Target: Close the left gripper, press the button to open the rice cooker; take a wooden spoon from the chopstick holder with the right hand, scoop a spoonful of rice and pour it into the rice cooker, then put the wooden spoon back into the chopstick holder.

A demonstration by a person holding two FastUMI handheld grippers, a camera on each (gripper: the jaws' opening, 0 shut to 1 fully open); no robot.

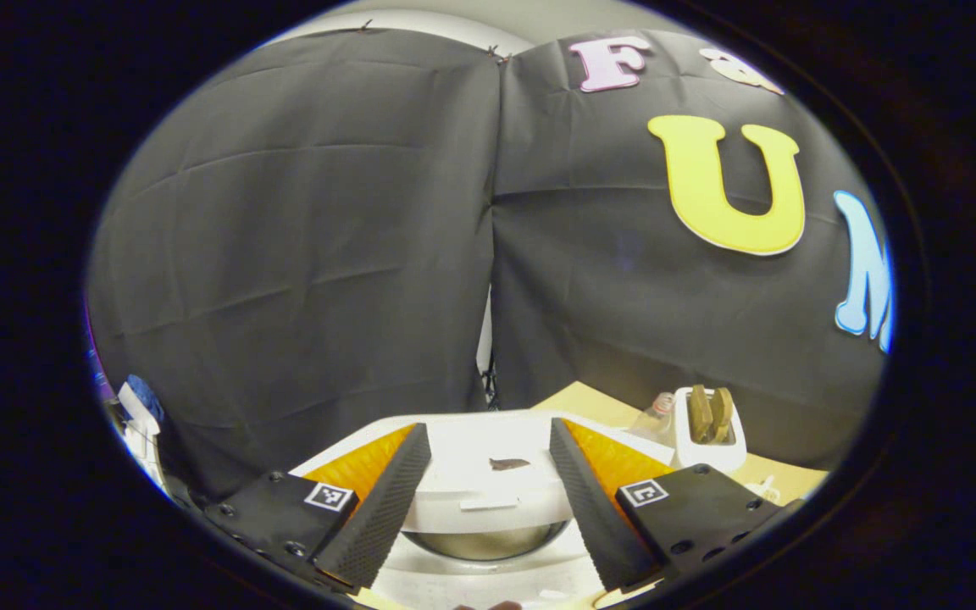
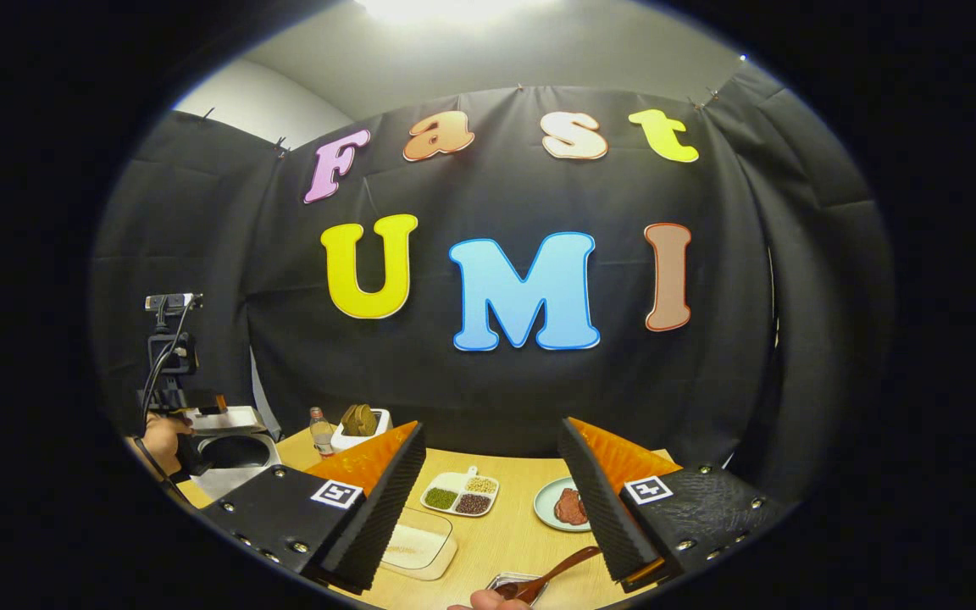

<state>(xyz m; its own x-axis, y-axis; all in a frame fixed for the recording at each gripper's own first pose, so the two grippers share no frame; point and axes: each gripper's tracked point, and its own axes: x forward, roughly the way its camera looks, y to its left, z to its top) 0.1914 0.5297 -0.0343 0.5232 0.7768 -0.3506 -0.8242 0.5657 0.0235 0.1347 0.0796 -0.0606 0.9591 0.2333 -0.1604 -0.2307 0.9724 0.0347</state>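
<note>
The rice cooker [image 2: 230, 453] stood with its lid up, so I judged the button press done and the wooden spoon to be the job in hand. The left gripper [image 1: 488, 428] hung right over the cooker, jaws spread wide and holding nothing, with the bare metal pot [image 1: 488, 542] just below it. The right gripper [image 2: 490, 425] was also wide open and empty, well apart from the cooker. To do it well, it would need to swing toward the chopstick holder [image 2: 361, 426] just beside the cooker, pinch one upright handle near the top and lift straight up. Farther from the cooker on the surface [image 2: 505, 525] lay a clear tub [image 2: 418, 546] of what looked like rice, a divided dish [image 2: 458, 493] with green, pale and dark grains, and a plate [image 2: 567, 506] carrying something reddish-brown.
</note>
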